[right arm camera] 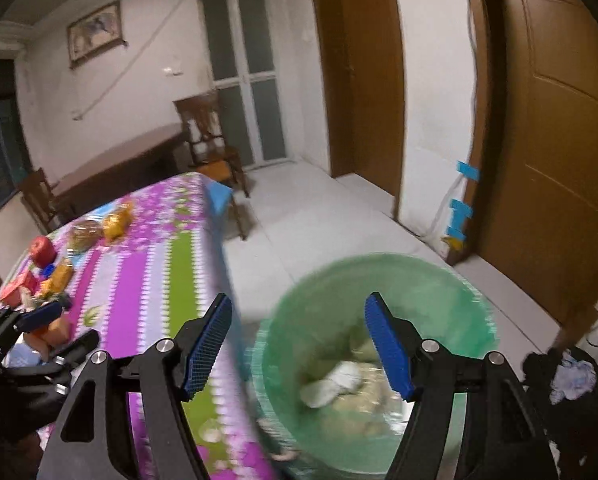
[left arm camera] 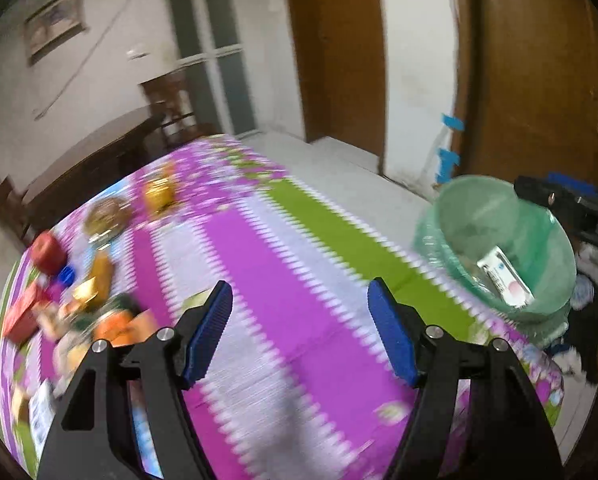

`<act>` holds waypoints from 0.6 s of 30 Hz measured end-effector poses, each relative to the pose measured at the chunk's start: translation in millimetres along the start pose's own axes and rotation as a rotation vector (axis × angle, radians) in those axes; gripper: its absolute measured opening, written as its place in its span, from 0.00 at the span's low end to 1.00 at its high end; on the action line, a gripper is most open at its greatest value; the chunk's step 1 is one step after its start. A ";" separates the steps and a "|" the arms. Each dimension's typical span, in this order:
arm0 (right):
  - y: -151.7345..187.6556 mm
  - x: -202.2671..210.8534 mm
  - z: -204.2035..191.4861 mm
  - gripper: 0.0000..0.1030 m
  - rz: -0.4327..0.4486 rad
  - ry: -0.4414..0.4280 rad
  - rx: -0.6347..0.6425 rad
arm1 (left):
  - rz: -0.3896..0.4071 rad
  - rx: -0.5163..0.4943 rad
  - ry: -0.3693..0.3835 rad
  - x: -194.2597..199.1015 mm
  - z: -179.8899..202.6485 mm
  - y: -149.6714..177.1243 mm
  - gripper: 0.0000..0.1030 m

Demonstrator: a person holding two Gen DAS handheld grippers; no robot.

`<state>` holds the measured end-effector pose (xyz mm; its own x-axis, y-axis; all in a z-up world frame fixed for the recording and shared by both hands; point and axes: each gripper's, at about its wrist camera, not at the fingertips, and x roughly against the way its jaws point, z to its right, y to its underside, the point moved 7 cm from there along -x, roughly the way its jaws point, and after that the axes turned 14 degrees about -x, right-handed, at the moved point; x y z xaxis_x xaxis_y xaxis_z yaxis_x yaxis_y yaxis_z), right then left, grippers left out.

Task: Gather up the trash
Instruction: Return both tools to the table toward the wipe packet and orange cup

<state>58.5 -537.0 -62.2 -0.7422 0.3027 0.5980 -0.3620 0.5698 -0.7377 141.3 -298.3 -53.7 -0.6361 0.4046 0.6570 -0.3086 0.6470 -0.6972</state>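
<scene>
A table (left arm camera: 283, 280) fills the middle of the left wrist view. A pile of packets and boxes (left arm camera: 79, 300) lies on its far left side. A round fruit (left arm camera: 47, 253) sits behind the pile, and a jar (left arm camera: 159, 194) stands farther back. A bin (right arm camera: 383, 360) stands on the floor (right arm camera: 319, 224) just beside the table's right edge. Wrappers (right arm camera: 339, 384) lie in the bin. A chair (right arm camera: 211, 140) stands behind the table, before a window (right arm camera: 243, 68). 2 doors (right arm camera: 559, 140) are on the right, behind the bin.
</scene>
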 end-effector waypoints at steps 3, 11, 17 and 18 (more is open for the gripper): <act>11.8 -2.5 -27.0 0.68 -0.014 -0.049 0.017 | 0.008 0.080 -0.024 20.2 -33.6 17.7 0.65; 62.6 -9.0 -114.6 0.68 -0.118 -0.207 0.105 | 0.012 0.286 -0.139 80.0 -133.4 87.7 0.67; 91.3 -5.5 -171.1 0.70 -0.155 -0.289 0.171 | -0.018 0.478 -0.208 114.0 -196.1 145.2 0.68; 93.4 -6.3 -176.6 0.70 -0.163 -0.300 0.172 | -0.024 0.494 -0.221 118.4 -203.1 152.7 0.68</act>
<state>129.0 -350.8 -79.6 -0.7902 -0.0331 0.6120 -0.5592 0.4477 -0.6978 162.5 -20.3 -24.2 -0.7419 0.2131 0.6358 -0.5868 0.2524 -0.7694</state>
